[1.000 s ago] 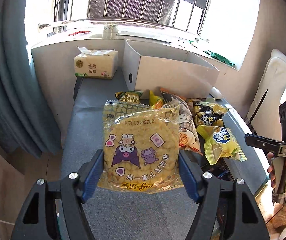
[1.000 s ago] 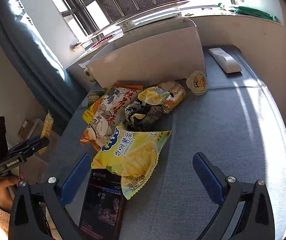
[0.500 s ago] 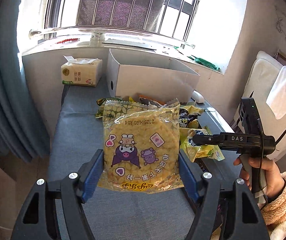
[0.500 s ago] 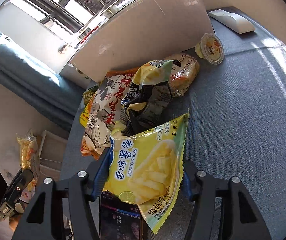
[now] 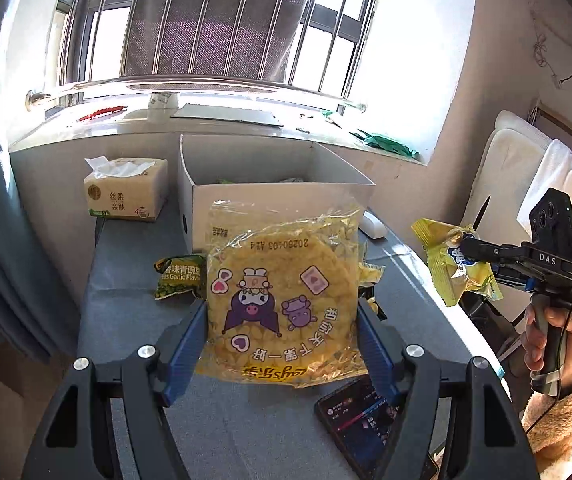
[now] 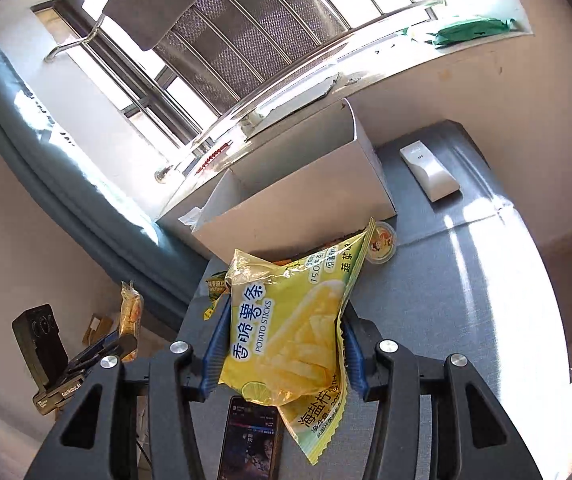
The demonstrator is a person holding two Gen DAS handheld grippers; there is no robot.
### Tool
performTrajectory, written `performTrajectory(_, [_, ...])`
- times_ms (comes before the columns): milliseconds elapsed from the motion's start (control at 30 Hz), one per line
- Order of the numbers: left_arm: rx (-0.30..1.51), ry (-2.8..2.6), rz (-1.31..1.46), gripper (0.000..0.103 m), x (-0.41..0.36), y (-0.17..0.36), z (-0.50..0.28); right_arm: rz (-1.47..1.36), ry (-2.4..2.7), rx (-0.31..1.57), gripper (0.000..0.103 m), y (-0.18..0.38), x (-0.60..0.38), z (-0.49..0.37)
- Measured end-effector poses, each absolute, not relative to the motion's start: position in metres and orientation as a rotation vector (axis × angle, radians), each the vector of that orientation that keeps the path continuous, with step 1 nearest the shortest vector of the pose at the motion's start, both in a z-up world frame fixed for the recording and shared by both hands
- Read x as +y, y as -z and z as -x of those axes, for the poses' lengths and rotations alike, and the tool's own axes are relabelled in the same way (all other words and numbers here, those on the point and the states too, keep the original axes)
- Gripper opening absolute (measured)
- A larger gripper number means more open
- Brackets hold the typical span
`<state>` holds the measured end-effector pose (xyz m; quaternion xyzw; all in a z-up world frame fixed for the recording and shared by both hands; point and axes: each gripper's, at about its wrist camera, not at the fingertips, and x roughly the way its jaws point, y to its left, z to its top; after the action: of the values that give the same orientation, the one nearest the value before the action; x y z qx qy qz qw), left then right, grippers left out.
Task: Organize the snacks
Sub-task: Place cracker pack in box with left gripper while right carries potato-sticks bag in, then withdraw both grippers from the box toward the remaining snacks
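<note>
Both hands are in the carrying step. The left tongs [image 5: 282,354] grasp a flat yellow cracker pack [image 5: 282,300] by its two sides and hold it up in front of the white box [image 5: 278,200]. The right tongs [image 6: 282,344] have just been closing on a yellow potato stick bag [image 6: 290,328], and their pads now squeeze it, above the desk [image 6: 446,320]. I think the next move is to bring each pack over the open top of the box and let go there. The held packs hide most of the pile. A green snack bag [image 5: 180,276] and a phone [image 5: 366,420] are only partly seen, and what lies inside the box is hard to make out.
</note>
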<state>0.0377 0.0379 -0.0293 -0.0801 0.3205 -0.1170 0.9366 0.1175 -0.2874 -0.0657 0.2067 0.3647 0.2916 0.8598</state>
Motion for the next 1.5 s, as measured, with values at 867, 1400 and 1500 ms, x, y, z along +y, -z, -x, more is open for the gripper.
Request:
performTrajectory(867, [0.863, 0.072, 0.124, 0.103, 0.028, 0.040, -0.301, -0.085, -0.572, 0.780, 0.092, 0.031, -0.175, -0.341])
performTrajectory(1400, [0.688, 0.050, 0.023, 0.103, 0.033, -0.015, -0.200, -0.062, -0.575, 0.656, 0.103, -0.014, -0.193, -0.274])
performTrajectory(1500, [0.672, 0.059, 0.017, 0.103, 0.028, -0.011, -0.163, -0.071, -0.586, 0.628, 0.103, -0.014, -0.206, -0.241])
